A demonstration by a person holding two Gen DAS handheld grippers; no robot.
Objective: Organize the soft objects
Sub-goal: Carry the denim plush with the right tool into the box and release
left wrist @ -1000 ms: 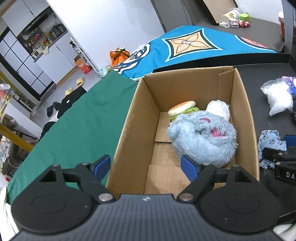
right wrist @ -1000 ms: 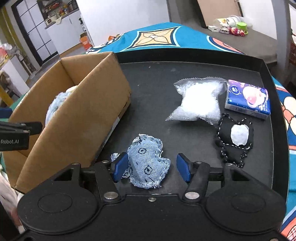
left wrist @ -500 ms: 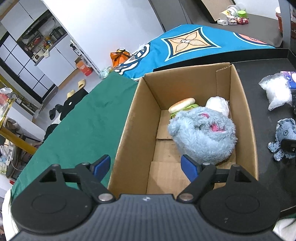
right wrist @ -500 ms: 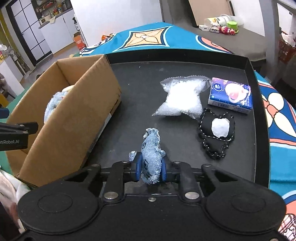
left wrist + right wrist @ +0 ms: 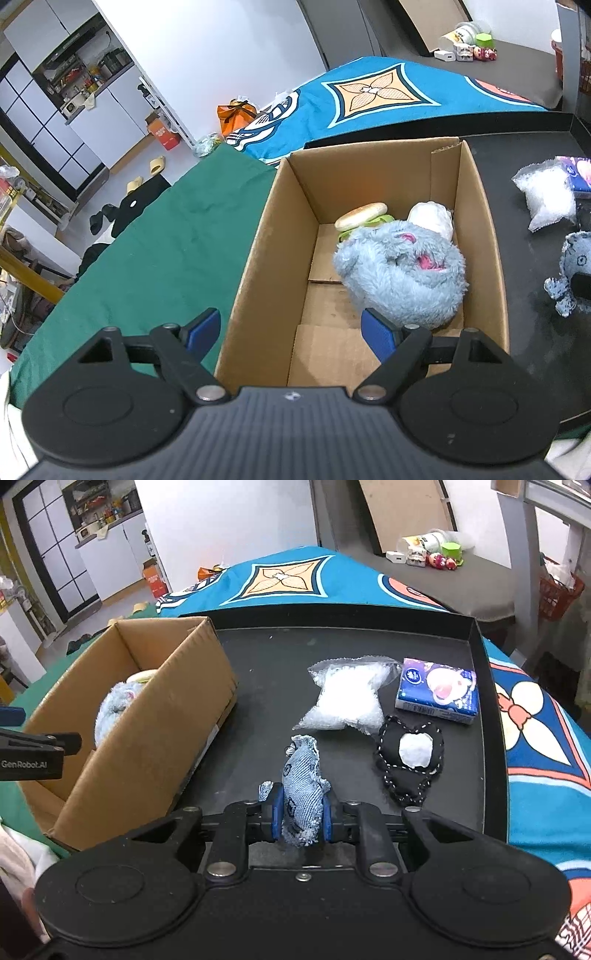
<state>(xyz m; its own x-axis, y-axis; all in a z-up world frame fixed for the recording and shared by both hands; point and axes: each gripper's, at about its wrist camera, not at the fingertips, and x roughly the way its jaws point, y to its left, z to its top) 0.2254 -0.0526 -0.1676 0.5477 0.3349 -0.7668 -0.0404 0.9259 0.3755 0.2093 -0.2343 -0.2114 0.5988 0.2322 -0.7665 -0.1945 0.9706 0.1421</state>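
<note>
My right gripper point(image 5: 301, 814) is shut on a small denim fabric toy point(image 5: 301, 775) and holds it above the black tray point(image 5: 258, 657); the toy also shows in the left wrist view point(image 5: 574, 266). My left gripper point(image 5: 291, 330) is open and empty over the near end of the cardboard box point(image 5: 258, 258). The box point(image 5: 155, 738) holds a fluffy blue plush point(image 5: 402, 273), a burger toy point(image 5: 362, 218) and a white soft item point(image 5: 432, 218).
On the tray lie a clear bag of white filling point(image 5: 347, 694), a blue tissue pack point(image 5: 437, 690) and a black stitched pouch with a white patch point(image 5: 410, 760). A green cloth point(image 5: 147, 258) lies left of the box, a blue patterned cloth point(image 5: 280, 579) beyond.
My right gripper closed on the denim toy and lifted it off the tray. My left gripper stayed open above the box and drew back slightly.
</note>
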